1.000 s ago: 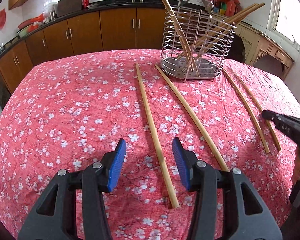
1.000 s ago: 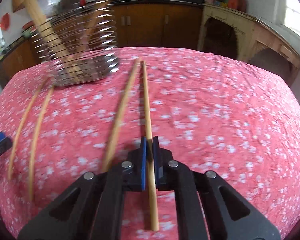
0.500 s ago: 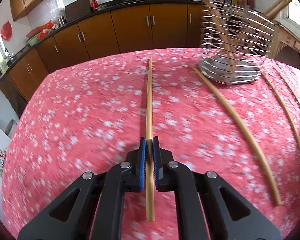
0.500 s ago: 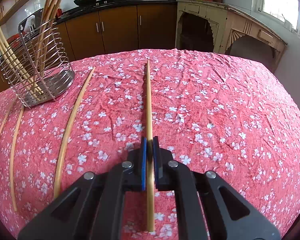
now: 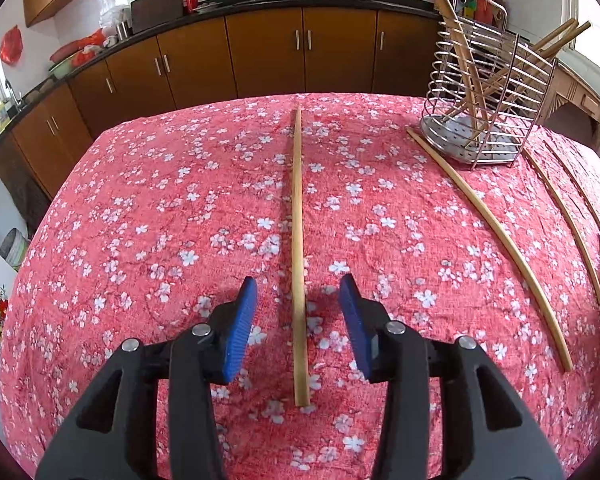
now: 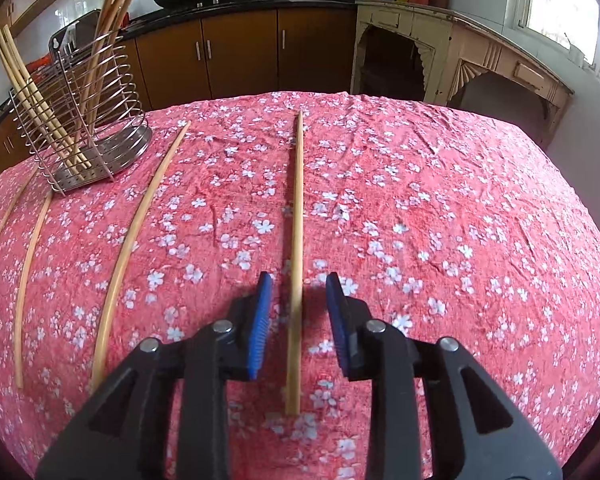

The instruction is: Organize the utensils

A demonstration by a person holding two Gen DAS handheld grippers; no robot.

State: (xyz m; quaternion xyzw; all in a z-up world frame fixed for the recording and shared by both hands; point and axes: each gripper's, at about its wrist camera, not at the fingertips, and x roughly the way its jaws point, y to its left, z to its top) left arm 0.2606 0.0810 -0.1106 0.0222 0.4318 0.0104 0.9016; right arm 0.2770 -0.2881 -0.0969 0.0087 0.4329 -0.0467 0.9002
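Bright daylight, sharp focus, fisheye-bowed edges

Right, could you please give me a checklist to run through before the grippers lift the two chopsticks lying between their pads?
1. Left gripper grip: not ok. Its jaws have just been opening, and the left chopstick lies untouched between the pads.
2. Right gripper grip: not ok. Its jaws have just been opening, and the right chopstick lies loose between them.
3. Alignment: ok. Each chopstick runs centred along its gripper.
4. Wire holder upright on the tablecloth: ok.
5. Room in the holder: looks ok. Gaps remain between the chopsticks already in it.
6. Spare chopsticks clear of both grippers: ok.
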